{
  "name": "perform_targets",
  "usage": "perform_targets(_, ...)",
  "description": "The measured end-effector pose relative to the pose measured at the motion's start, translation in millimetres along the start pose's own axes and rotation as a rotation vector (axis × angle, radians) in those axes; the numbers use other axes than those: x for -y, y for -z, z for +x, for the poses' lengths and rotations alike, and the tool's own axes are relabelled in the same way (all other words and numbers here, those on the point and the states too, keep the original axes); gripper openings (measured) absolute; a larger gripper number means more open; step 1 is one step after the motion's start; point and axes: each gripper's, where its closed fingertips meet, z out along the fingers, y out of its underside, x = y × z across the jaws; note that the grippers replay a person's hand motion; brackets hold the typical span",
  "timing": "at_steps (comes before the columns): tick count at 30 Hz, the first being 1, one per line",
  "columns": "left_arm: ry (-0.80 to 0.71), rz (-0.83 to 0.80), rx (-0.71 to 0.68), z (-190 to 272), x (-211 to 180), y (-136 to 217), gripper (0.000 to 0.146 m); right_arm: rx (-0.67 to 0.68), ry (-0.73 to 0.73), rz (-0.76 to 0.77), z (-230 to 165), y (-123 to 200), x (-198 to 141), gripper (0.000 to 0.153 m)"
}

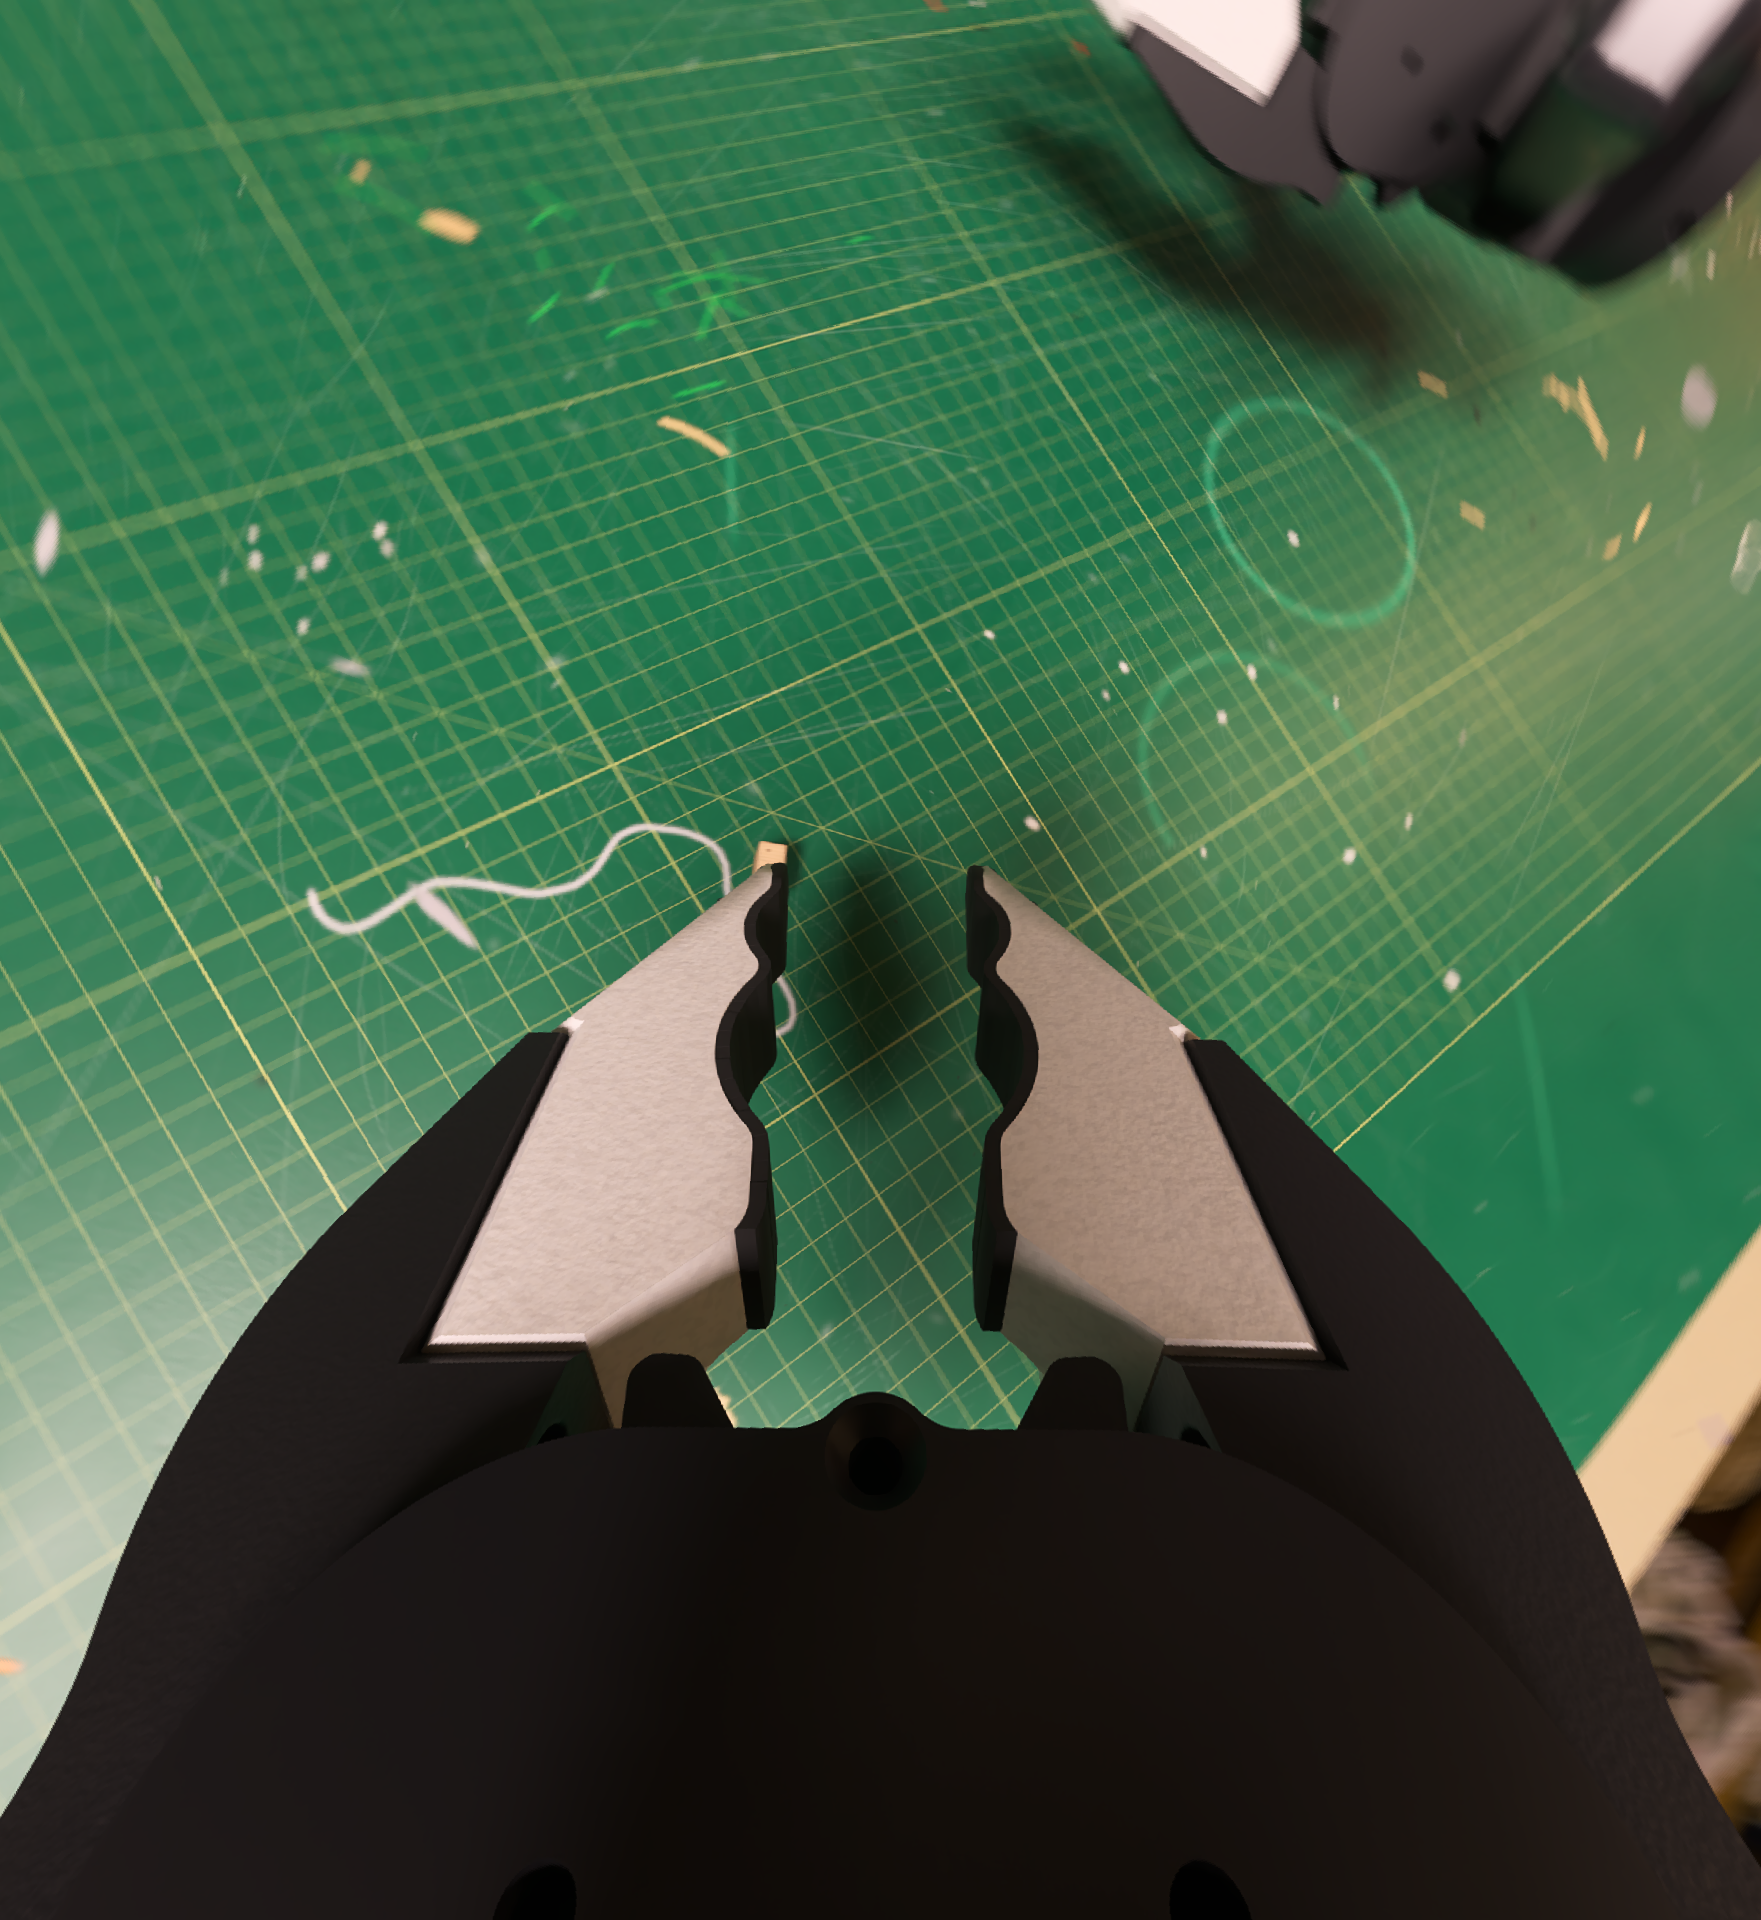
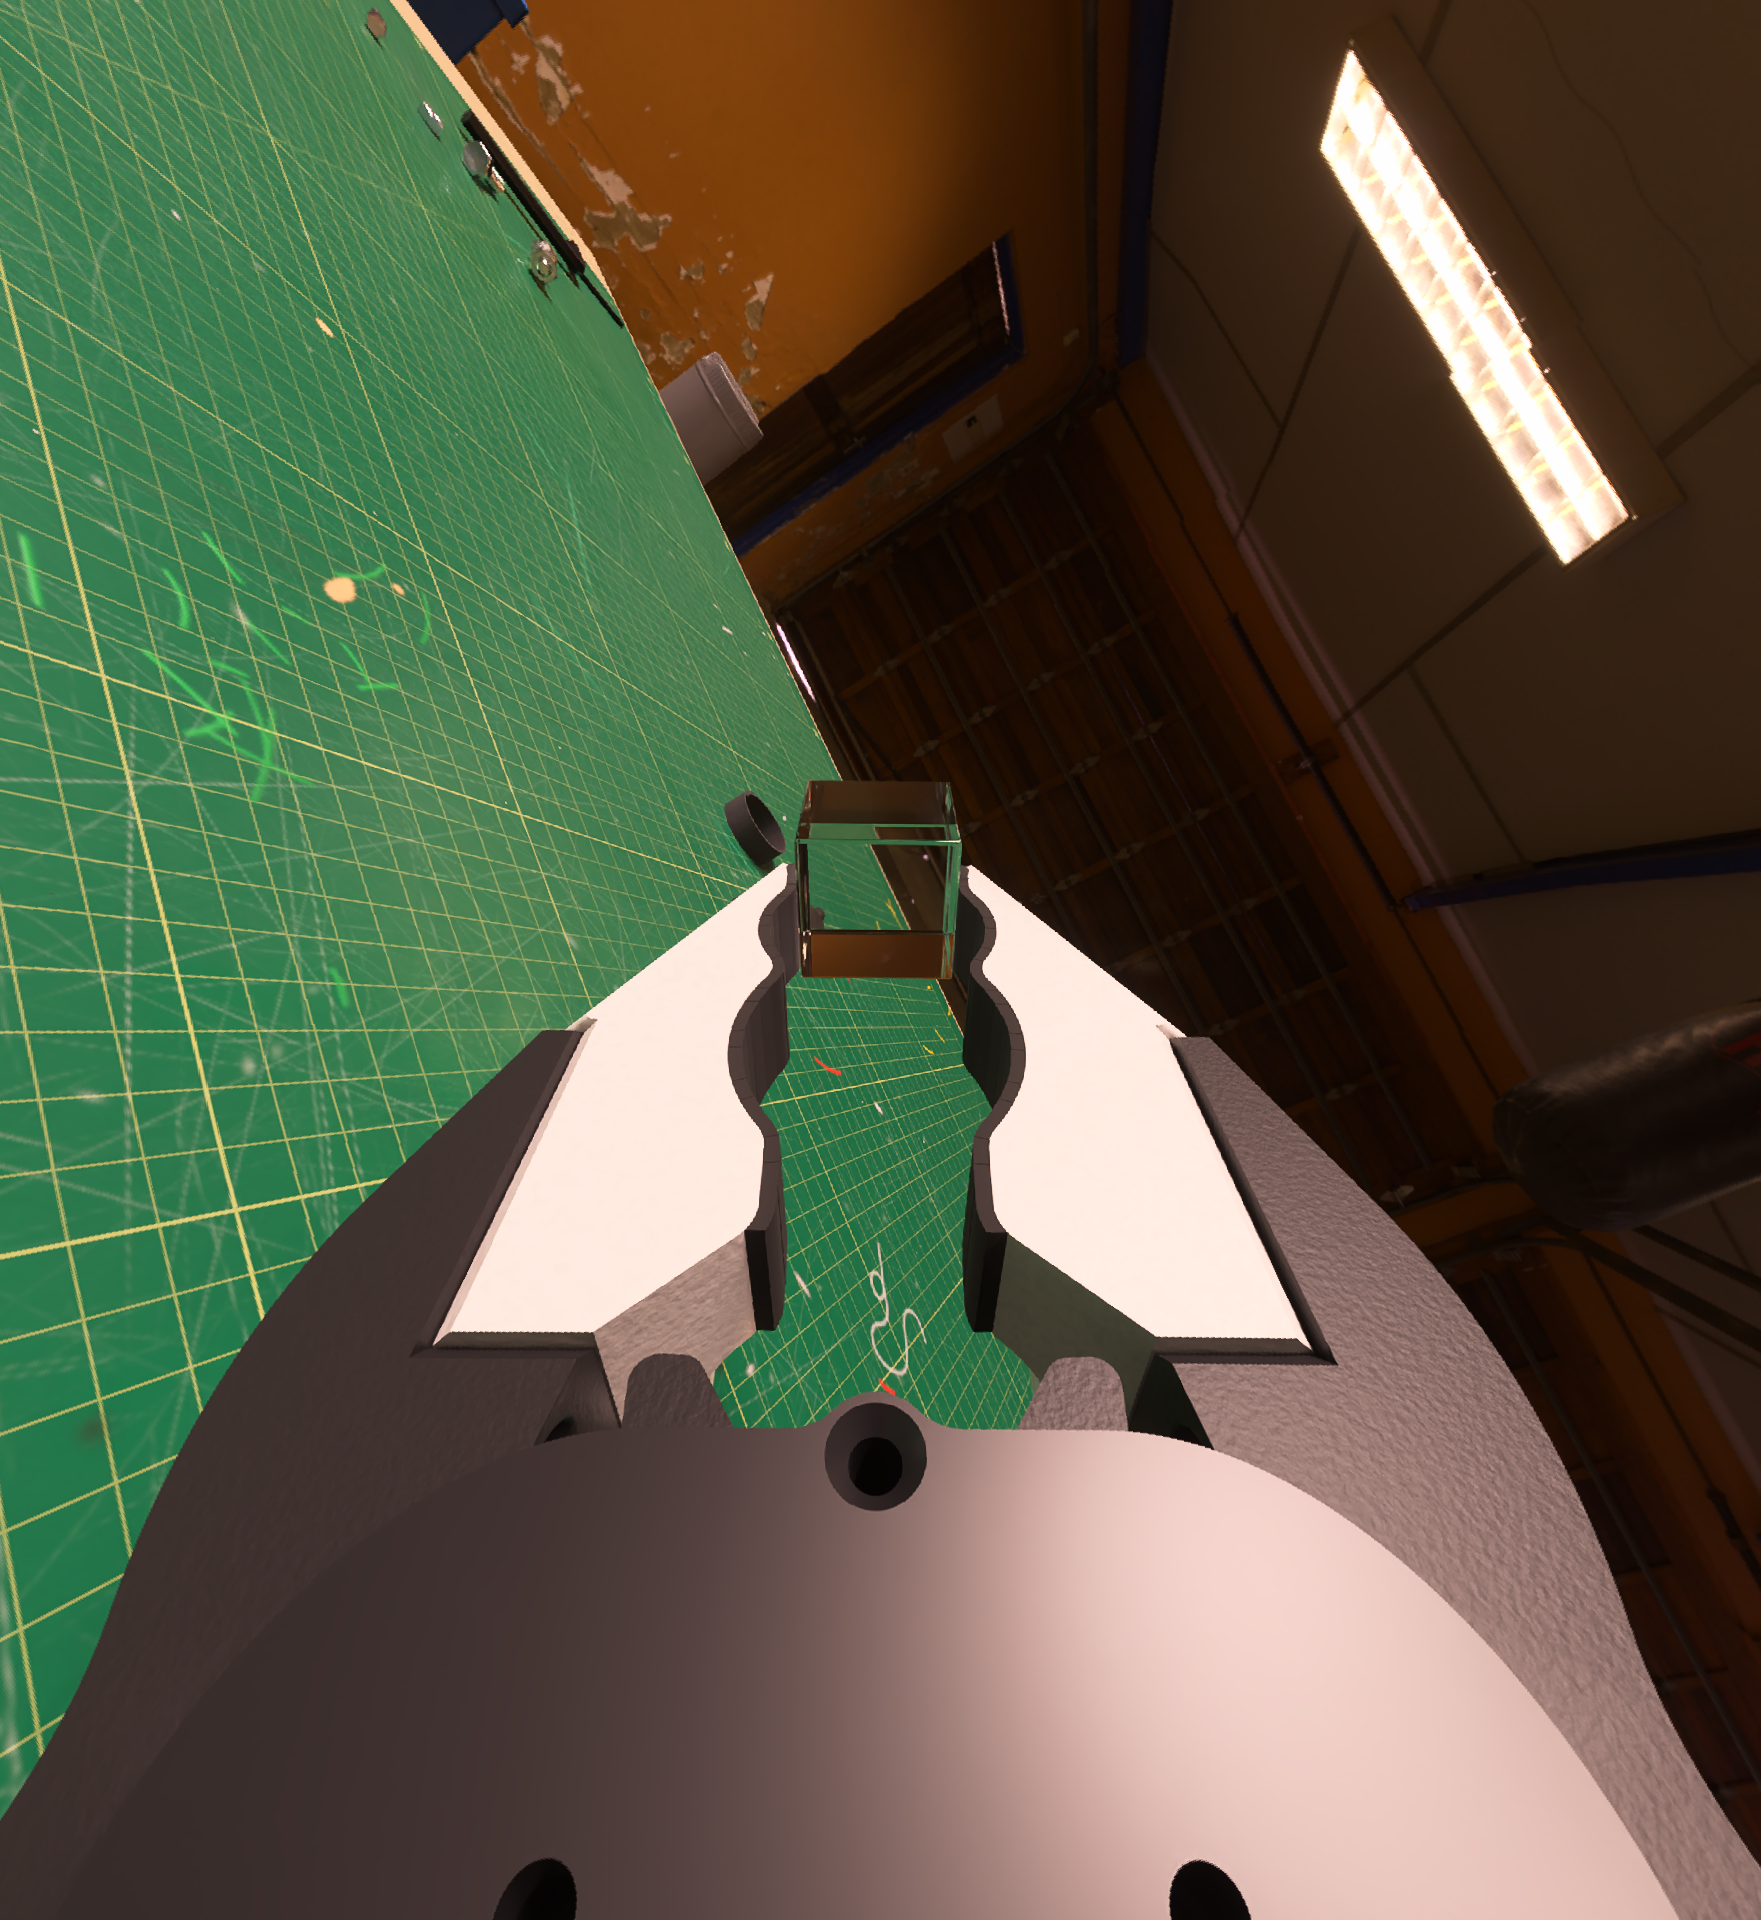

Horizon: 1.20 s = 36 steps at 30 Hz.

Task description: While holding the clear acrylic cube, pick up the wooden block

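My right gripper [image 2: 876, 883] is shut on the clear acrylic cube [image 2: 876, 894], which sits between its fingertips, held off the green cutting mat [image 2: 232, 831]. My left gripper [image 1: 876, 883] is open and empty, pointing down at the mat [image 1: 543, 623] with only shadow between its fingers. A small tan piece [image 1: 772, 855] peeks out just past its left fingertip; I cannot tell whether it is the wooden block. No clear wooden block shows in either view. The right gripper's body [image 1: 1478, 114] shows at the top right of the left wrist view.
A white thread [image 1: 543, 883], tan chips [image 1: 448, 224] and white specks lie on the mat. The mat's edge and the pale table rim [image 1: 1686, 1351] run along the lower right. A small black cylinder [image 2: 754, 826] stands near the mat's edge, beside the cube.
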Motion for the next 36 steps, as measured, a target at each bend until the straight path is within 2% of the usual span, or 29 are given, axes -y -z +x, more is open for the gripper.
perform_targets(4,-0.306,-0.027,-0.062,41,-25,-3,0.039,-0.002,0.002,-0.003,0,0,0,0.028)
perform_targets(9,-0.473,-0.139,-0.068,69,-69,-32,0.048,0.004,0.013,-0.007,-2,0,0,0.028)
perform_targets(10,-0.501,-0.151,-0.057,71,-72,-36,0.046,0.003,0.017,-0.007,-2,0,0,0.028)
perform_targets(13,-0.603,-0.134,-0.024,76,-67,-39,0.014,0.002,0.023,-0.008,-2,1,0,0.028)
perform_targets(16,-0.743,-0.083,-0.102,92,-51,-31,0.011,0.001,0.020,-0.008,-2,0,0,0.028)
perform_targets(20,-1.109,-0.056,-0.249,118,-48,-21,0.011,-0.002,0.006,-0.006,0,1,-1,0.028)
perform_targets(23,-1.249,-0.128,-0.321,109,-54,-14,0.012,-0.006,0.002,-0.008,1,1,-1,0.028)
perform_targets(25,-1.204,-0.197,-0.267,81,-47,-10,0.014,-0.006,0.000,-0.008,1,1,-1,0.028)
perform_targets(27,-1.092,-0.228,-0.208,48,-36,-5,0.017,-0.004,0.000,-0.007,0,1,-1,0.028)
perform_targets(29,-0.965,-0.238,-0.069,5,-24,-2,0.017,-0.001,0.001,-0.008,0,0,-2,0.028)
perform_targets(31,-0.778,-0.222,0.043,-28,-16,2,0.017,0.001,0.002,-0.009,-1,0,-2,0.028)
perform_targets(34,-0.437,-0.083,0.083,-36,-6,6,0.028,0.000,0.004,-0.010,-1,0,-2,0.028)
perform_targets(36,-0.215,0.078,0.096,-17,0,8,0.038,0.003,0.003,-0.013,-1,0,-2,0.028)
